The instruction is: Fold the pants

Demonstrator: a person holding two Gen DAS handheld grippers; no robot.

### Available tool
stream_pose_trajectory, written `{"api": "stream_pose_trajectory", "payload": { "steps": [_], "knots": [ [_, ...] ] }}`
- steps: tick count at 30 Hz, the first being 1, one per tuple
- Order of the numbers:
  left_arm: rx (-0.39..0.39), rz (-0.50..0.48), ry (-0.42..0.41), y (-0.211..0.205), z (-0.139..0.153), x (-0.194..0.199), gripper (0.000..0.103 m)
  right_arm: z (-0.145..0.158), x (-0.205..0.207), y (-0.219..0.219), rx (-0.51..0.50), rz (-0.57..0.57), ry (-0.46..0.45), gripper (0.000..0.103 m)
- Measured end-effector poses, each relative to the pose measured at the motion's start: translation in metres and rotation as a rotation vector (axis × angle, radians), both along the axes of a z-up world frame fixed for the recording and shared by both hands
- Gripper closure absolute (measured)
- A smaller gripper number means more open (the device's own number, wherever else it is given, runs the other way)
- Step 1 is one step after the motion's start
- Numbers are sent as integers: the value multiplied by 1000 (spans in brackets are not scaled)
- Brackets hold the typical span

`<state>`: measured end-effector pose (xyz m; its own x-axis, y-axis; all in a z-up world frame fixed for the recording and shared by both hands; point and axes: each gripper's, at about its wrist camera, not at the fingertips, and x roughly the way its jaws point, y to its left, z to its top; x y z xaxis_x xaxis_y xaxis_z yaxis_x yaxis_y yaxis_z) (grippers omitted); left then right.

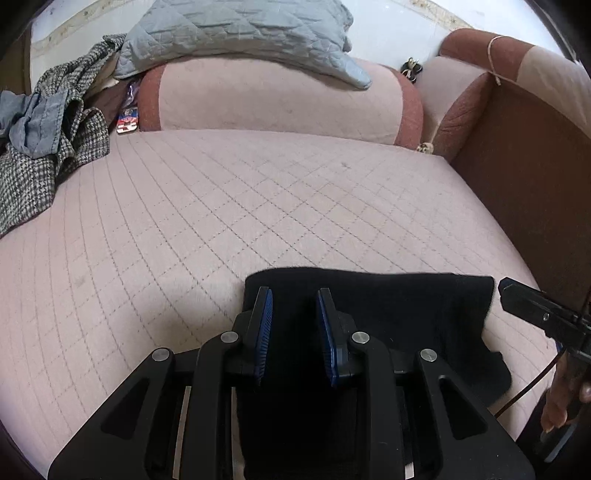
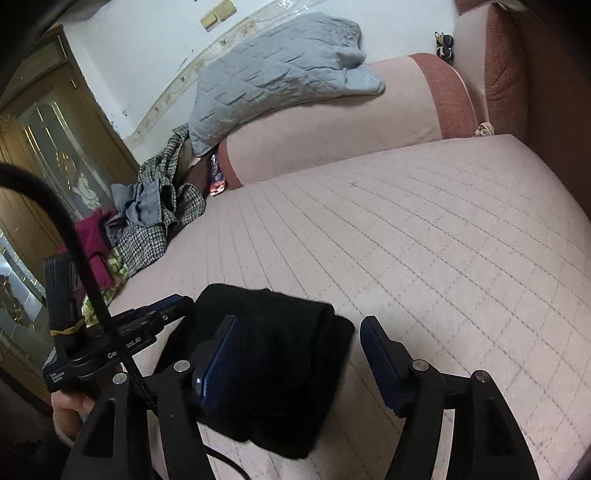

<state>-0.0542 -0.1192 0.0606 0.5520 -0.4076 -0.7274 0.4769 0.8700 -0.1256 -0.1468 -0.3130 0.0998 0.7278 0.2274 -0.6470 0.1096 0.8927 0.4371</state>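
Black pants (image 1: pixel 388 310) lie folded into a small bundle on the pink quilted sofa seat (image 1: pixel 221 206), near its front edge. My left gripper (image 1: pixel 294 295) is open, its blue-padded fingers hovering over the left part of the bundle with nothing between them. In the right wrist view the pants (image 2: pixel 288 354) lie low in the middle. My right gripper (image 2: pixel 299 328) is wide open above their right end, one pad (image 2: pixel 218 354) over the cloth, the other over bare seat. The left gripper (image 2: pixel 155 314) shows at the bundle's left end.
A grey quilted blanket (image 1: pixel 236 33) drapes over the backrest. A heap of checked and blue clothes (image 1: pixel 48 147) lies at the seat's left end. The brown armrest (image 1: pixel 524 177) bounds the right side. A wooden cabinet (image 2: pixel 48 147) stands at the left.
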Motion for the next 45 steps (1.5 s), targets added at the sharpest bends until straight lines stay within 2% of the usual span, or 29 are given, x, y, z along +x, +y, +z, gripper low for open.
{"api": "stream_pose_trajectory", "payload": {
  "steps": [1, 2, 3, 4, 6, 8, 10, 13, 15, 16, 19, 21, 25, 30, 32, 35, 38, 39, 40, 43, 45],
  "knots": [
    [13, 7, 15, -4, -5, 7, 79, -3, 8, 2, 2, 0, 13, 42],
    [27, 11, 28, -7, -9, 12, 79, -9, 18, 3, 7, 7, 30, 50],
    [37, 14, 36, -9, -11, 16, 79, -14, 24, 2, 12, 17, 49, 75],
    [48, 21, 36, -12, -14, 19, 79, -20, 32, 3, 13, 23, 63, 88],
    [61, 28, 29, -15, -16, 21, 79, -19, 34, 6, -34, 21, 55, 91],
    [62, 30, 37, -17, -21, 23, 78, -22, 35, 9, -100, 21, 80, 92],
    [72, 34, 24, -21, -25, 22, 77, -37, 37, 6, -102, 11, 128, 92],
    [84, 29, -23, -22, -24, 13, 77, -36, 25, -6, -19, -12, 98, 91],
    [48, 29, -7, -15, -21, 11, 77, -29, 11, -14, 30, -29, 84, 86],
    [10, 32, 11, -7, -18, 9, 77, -24, 1, -16, 36, -28, 70, 85],
    [-37, 51, 24, 5, -13, 3, 77, -13, -25, -14, 31, 7, 51, 82],
    [-41, 60, 20, 7, -12, -4, 77, -13, -32, -3, 10, 43, 74, 77],
    [-31, 63, 11, 8, -13, -19, 77, -12, -42, 15, -44, 58, 61, 77],
    [-31, 58, 4, 14, -10, -28, 77, -2, -53, 13, 45, 36, 35, 76],
    [-30, 57, 7, 15, -11, -28, 77, -3, -55, 18, 61, 66, 45, 76],
    [-30, 67, 9, 15, -13, -29, 77, -12, -46, 30, 35, 99, 78, 76],
    [-27, 75, 13, 14, -15, -30, 77, -25, -35, 36, 62, 113, 78, 76],
    [-29, 77, 18, 15, -15, -30, 77, -26, -34, 37, 67, 110, 70, 79],
    [-37, 77, 28, 17, -14, -30, 77, -24, -36, 39, 69, 115, 48, 94],
    [-67, 85, 36, 26, -8, -31, 77, -3, -50, 47, -1, 152, -12, 96],
    [-73, 99, 36, 30, -8, -31, 77, 1, -57, 51, -66, 171, 3, 96]
  ]
}}
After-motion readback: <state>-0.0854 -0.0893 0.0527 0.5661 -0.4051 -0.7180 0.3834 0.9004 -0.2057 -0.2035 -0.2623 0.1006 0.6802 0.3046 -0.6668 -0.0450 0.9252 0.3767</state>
